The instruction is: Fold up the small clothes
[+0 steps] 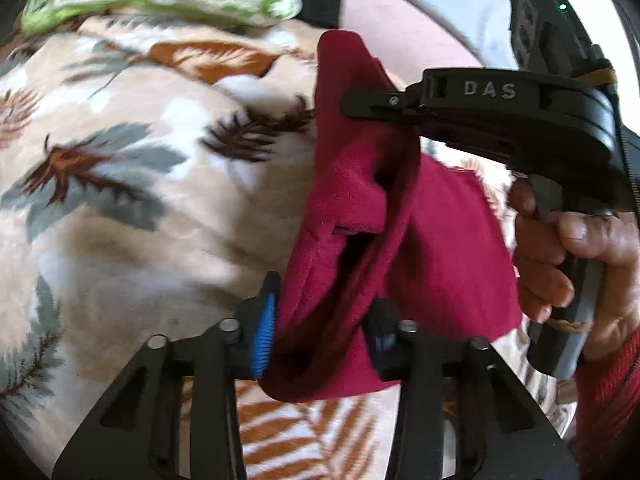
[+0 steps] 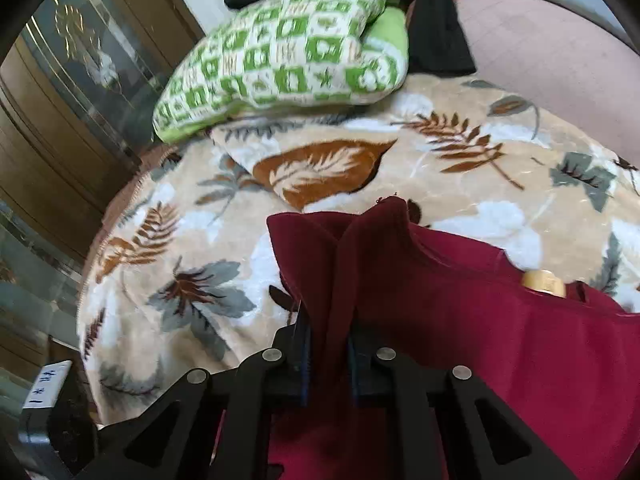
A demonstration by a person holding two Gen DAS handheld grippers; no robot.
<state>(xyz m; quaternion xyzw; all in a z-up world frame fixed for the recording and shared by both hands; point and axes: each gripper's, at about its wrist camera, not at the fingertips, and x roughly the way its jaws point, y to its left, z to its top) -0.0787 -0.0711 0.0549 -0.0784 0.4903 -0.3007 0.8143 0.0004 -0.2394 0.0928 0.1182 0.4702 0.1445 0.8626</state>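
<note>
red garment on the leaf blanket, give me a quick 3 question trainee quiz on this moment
1. True or false: both grippers have their jaws closed on the red garment.
2. Multiple choice: what lies at the far end of the leaf-print blanket? A) a green and white patterned cushion B) a wicker basket C) a stack of books
3. Short answer: in the left wrist view, what holds the right gripper?

Key
1. True. The left gripper has cloth bunched between its jaws, and the right gripper pinches a raised fold.
2. A, the cushion.
3. A person's hand, wrapped round its handle.
</note>
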